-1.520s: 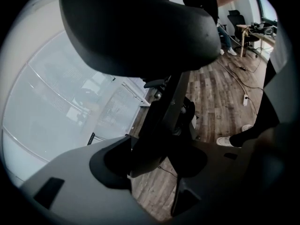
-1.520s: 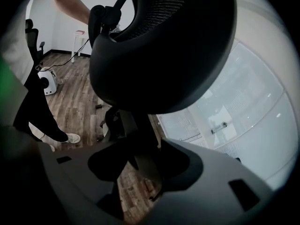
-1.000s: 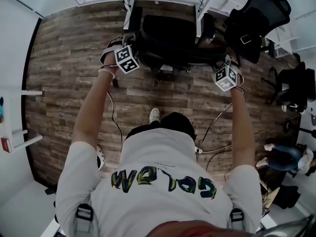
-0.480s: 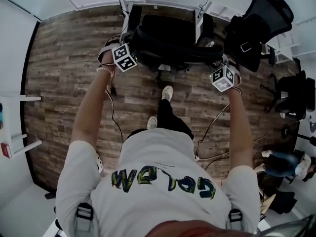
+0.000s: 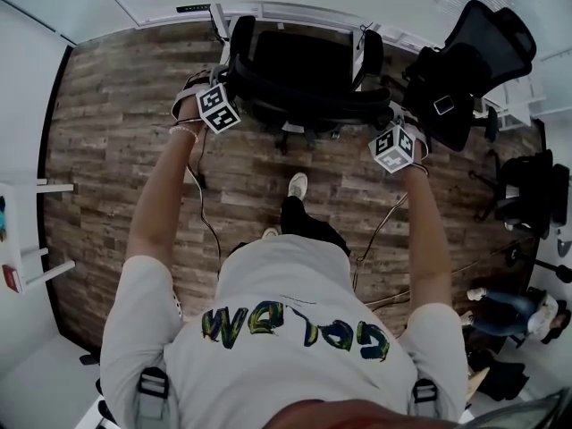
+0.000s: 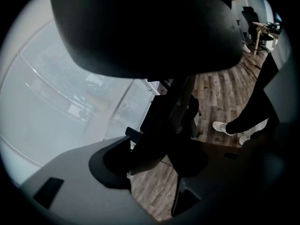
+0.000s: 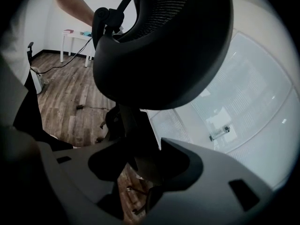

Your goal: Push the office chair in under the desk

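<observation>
At the top centre of the head view, the office chair (image 5: 304, 70) stands on the wood floor (image 5: 116, 132) with its seat against the edge of the white counter (image 5: 286, 12). The left tool (image 5: 231, 92) is at the left end of the backrest and the right tool (image 5: 386, 121) at the right end. Each gripper view shows the jaws only part-way apart, closed on a dark bar of the chair's back frame that fills the gap.

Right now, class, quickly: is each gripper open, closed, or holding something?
Left gripper: closed on the back frame of the office chair.
Right gripper: closed on the same chair's back frame.
</observation>
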The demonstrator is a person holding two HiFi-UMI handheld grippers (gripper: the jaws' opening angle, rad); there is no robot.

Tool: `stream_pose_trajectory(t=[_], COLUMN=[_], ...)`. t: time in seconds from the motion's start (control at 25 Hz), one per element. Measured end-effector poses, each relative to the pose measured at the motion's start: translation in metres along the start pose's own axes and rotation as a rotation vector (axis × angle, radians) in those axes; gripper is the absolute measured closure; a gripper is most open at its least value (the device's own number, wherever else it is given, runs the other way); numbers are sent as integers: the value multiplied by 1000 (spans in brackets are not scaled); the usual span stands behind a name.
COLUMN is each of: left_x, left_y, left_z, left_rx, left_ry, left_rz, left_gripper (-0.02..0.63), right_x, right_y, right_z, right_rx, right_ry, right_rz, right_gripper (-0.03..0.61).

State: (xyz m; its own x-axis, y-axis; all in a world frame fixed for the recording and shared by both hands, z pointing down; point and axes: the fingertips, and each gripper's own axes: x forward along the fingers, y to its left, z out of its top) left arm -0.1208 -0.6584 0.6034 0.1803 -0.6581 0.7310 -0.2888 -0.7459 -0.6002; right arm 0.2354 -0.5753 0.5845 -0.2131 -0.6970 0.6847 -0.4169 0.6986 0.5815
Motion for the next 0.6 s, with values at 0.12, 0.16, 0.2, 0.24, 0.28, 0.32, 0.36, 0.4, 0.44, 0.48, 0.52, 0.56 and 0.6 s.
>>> stream_pose_trajectory(t=[0.12,0.16,0.2,0.24,0.28,0.32,0.36,0.4,0.44,0.48,0.52,0.56,0.6], left_x=[14,18,23,28,33,39,44,49,55,60,65,70,75], left_y=[13,17,22,27,32,37,43,49,54,60,65,70,74], left_z=[7,9,11,13,15,18,20,22,24,25,27,30,32], left_rx=[-6,-8,-9,-11,-13,-15,-19,-24,-29,-33,-36,-37,-38], left_ry=[5,6,8,11,15,19,22,21,19,18,18,20,23], left_rz=[1,2,3,4,3,2,1,2,4,6,7,7,6], left_gripper=[367,367,367,367,367,367,367,365,364,364,362,362,362], right_x=[14,19,24,29,34,39,44,49,54,59,64,69,74], right_y=[-18,-24,-30,-36,-42,-49,-55,-61,-67,-73,-79,-85,-90], right_z=[-2,-3,-3,-3,-4,-4,-3,-3,-3,-2,-2,-3,-3], right_rx=[-4,-5,-5,-5,-6,-6,-8,-9,-10,-10,-11,-11,-12], right_ry=[-5,-6,-9,-12,-16,-20,-24,-27,-30,-31,-33,-34,-36], right_rz=[0,0,2,4,6,9,12,14,16,17,17,17,17], right_gripper=[365,365,365,365,365,365,365,365,365,365,365,365,365])
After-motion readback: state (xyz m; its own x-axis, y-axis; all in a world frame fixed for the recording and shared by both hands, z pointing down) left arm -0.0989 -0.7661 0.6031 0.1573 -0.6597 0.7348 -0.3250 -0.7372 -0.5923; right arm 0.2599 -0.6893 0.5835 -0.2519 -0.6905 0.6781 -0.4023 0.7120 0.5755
